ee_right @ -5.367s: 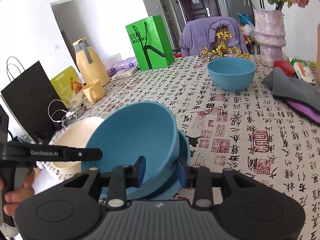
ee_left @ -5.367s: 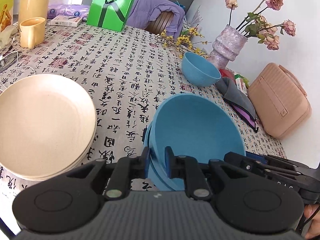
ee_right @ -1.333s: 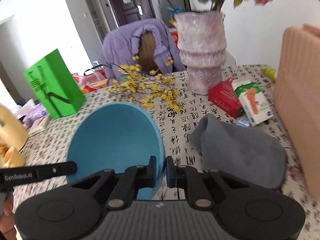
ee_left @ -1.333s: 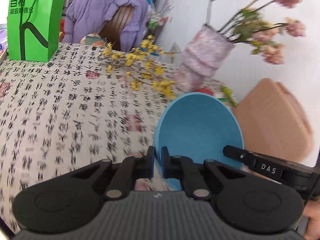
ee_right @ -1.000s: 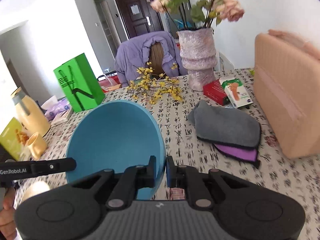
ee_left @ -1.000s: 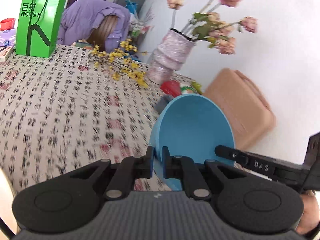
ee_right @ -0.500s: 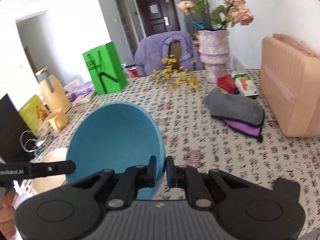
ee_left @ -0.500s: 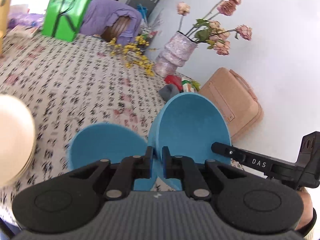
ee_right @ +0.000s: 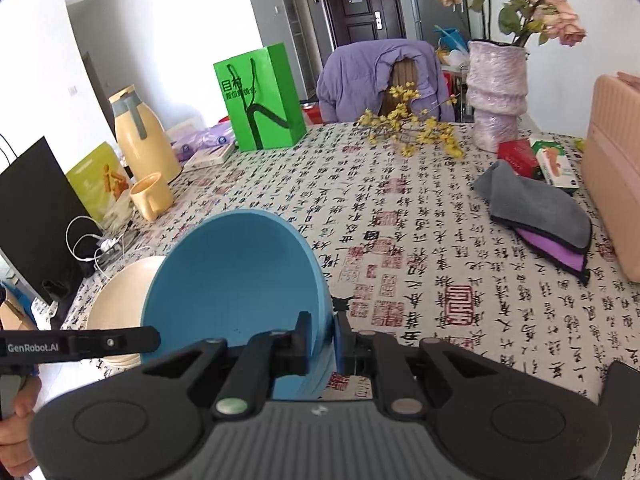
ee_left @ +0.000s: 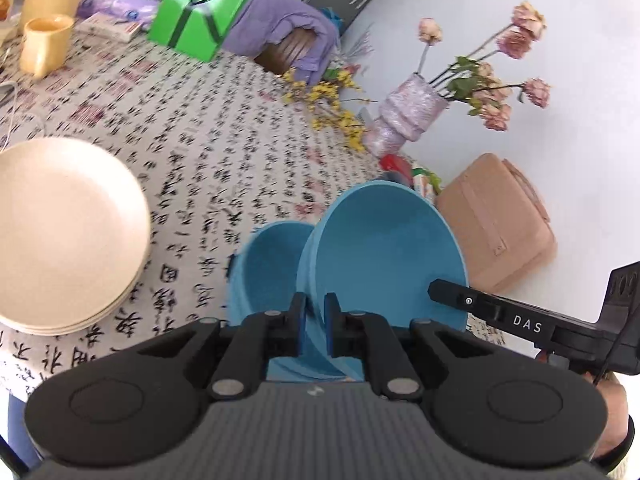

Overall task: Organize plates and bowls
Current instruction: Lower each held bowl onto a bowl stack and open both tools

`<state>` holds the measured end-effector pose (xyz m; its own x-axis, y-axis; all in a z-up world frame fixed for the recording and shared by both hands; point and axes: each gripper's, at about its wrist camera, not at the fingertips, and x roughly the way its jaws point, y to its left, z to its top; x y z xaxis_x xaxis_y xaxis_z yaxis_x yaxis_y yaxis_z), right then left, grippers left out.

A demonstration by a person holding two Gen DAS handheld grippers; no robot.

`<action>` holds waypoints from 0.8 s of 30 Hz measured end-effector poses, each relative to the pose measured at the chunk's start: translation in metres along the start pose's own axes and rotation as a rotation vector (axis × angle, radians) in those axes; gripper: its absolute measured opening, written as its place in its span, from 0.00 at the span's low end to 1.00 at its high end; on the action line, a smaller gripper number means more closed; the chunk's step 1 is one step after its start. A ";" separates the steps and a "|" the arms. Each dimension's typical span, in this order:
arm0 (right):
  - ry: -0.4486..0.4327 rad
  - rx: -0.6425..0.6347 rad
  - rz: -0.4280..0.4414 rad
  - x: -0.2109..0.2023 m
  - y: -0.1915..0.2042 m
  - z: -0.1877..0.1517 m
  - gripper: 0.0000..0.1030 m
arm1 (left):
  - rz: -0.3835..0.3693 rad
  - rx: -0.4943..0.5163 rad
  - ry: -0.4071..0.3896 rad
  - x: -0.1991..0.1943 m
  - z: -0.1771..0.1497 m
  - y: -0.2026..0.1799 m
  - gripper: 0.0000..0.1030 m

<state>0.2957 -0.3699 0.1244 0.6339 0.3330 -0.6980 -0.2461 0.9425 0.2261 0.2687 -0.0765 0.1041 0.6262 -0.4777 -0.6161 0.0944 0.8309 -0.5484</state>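
Note:
I hold one blue bowl (ee_left: 384, 256) by its rim with both grippers, tilted above the table. My left gripper (ee_left: 314, 326) is shut on its left rim, my right gripper (ee_right: 322, 340) on its right rim; the bowl also shows in the right wrist view (ee_right: 236, 292). Just below and left of it sits a stack of blue bowls (ee_left: 268, 272) on the patterned tablecloth. A stack of cream plates (ee_left: 60, 232) lies to the left, also seen in the right wrist view (ee_right: 120, 292).
A yellow mug (ee_right: 152, 196), thermos (ee_right: 140, 136) and green bag (ee_right: 260, 100) stand at the far left. A vase (ee_right: 496, 96), grey and purple cloths (ee_right: 540, 212), small boxes (ee_right: 536, 160) and a pink case (ee_right: 612, 168) are at the right. Cables (ee_right: 92, 248) lie by a black bag.
Both grippers carried the far blue bowl back from beside the vase toward the near edge; it now hangs lower, just above the stack of blue bowls by the cream plates.

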 end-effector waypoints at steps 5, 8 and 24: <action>0.034 -0.010 0.013 0.016 0.010 0.001 0.16 | -0.008 -0.033 0.016 0.000 0.003 0.018 0.09; 0.053 -0.006 0.036 0.023 0.013 0.002 0.27 | -0.022 -0.042 0.032 0.003 0.006 0.025 0.12; -0.055 -0.185 -0.014 0.022 0.028 -0.007 0.51 | 0.003 0.146 -0.078 -0.011 -0.006 0.023 0.45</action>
<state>0.2979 -0.3366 0.1103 0.6760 0.3253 -0.6612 -0.3640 0.9276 0.0842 0.2594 -0.0539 0.0953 0.6844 -0.4562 -0.5688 0.2004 0.8677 -0.4548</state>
